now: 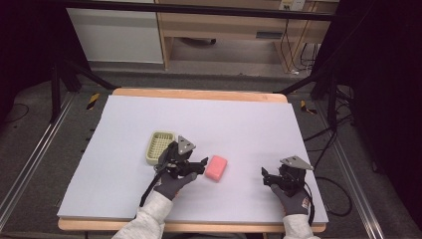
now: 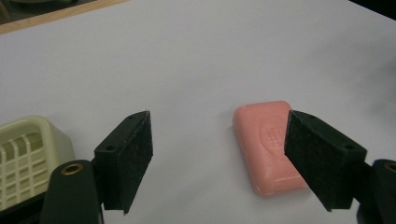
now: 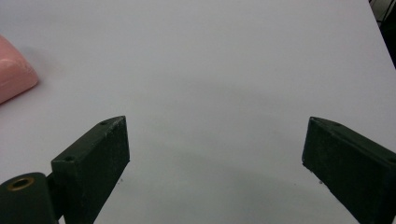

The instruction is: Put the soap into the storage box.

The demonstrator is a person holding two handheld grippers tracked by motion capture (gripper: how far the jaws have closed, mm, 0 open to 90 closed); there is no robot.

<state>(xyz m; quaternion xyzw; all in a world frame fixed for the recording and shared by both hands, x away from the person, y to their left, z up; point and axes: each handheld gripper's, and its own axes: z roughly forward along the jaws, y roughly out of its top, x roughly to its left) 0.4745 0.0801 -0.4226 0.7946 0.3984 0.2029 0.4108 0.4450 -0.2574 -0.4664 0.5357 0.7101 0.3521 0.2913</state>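
Lying flat on the pale surface [image 1: 239, 119], the pink soap bar [image 1: 217, 168] sits a little left of the middle and toward the near edge, with its stamped face up. The left hand-held gripper [image 1: 203, 163] hovers just to the soap's left, jaws spread wide and holding nothing. In the left gripper view one black jaw overlaps the soap's [image 2: 268, 147] right edge while the other stands well clear on the bare sheet — whether that jaw touches the bar cannot be told. A cream soap dish [image 1: 159, 147] with a slotted grid floor rests just left of this gripper, close behind the gloved hand; in the left gripper view its corner [image 2: 28, 158] shows at the lower left.

The right hand-held gripper [image 1: 265, 174] sits well apart to the right, near the surface's near edge, its jaws wide open over the bare sheet — empty. In its own view the soap's rounded end [image 3: 14, 74] shows at the far left edge.
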